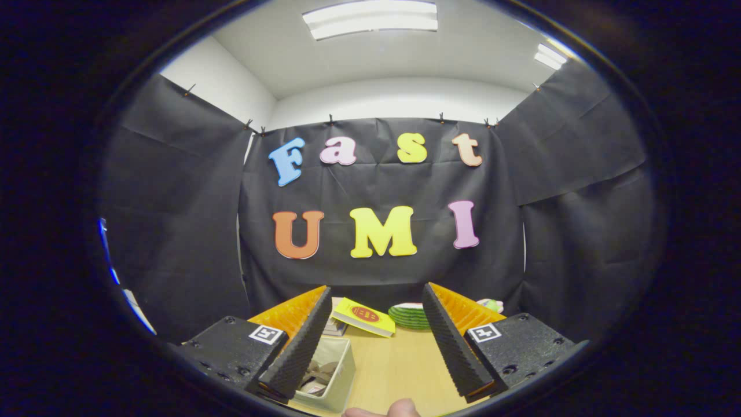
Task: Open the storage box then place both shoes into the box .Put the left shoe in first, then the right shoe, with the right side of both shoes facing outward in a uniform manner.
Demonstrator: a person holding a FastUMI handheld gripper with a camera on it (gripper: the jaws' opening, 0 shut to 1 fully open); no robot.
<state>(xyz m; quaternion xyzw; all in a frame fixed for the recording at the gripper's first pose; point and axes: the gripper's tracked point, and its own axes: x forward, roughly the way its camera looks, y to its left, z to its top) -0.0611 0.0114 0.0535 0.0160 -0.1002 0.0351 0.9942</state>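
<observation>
My gripper (376, 289) is open, its fingers (301, 341) spread wide above a wooden table (399, 365) and holding nothing. A pale storage box (338, 370) sits on the table by the left finger, partly hidden behind it. Its top looks open, and brownish shapes lie inside that I cannot make out. Whether they are a shoe I cannot tell.
Beyond the fingers lie a yellow booklet (363, 316) with a red mark, a green striped plate (410, 316) and a small pale green thing (491, 304) behind the right finger. A person's fingertip (399, 409) shows at the near table edge. Black cloth walls close off the booth.
</observation>
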